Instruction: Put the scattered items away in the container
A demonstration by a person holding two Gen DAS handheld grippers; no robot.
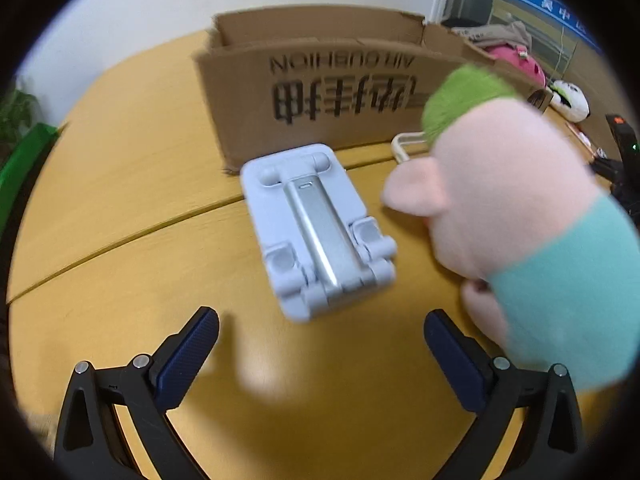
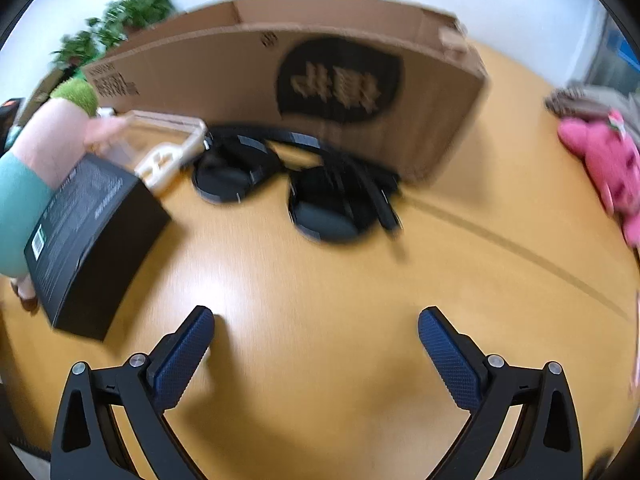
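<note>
Two handheld grippers hover low over a yellow wooden table (image 2: 320,300), both with jaws spread wide and holding nothing. No item looks picked up yet, so this seems to be the approach before a first grasp. The left gripper (image 1: 322,336) points at a pale grey folding phone stand (image 1: 316,228) lying flat just ahead, in front of the open cardboard box (image 1: 320,92); a plush doll (image 1: 520,220) lies beside it. The right gripper (image 2: 316,336) faces black headphones (image 2: 304,184) resting against the box wall, with a black carton (image 2: 92,248) to its left. Next, probably, advance and close on the stand, then lift it over the box wall.
</note>
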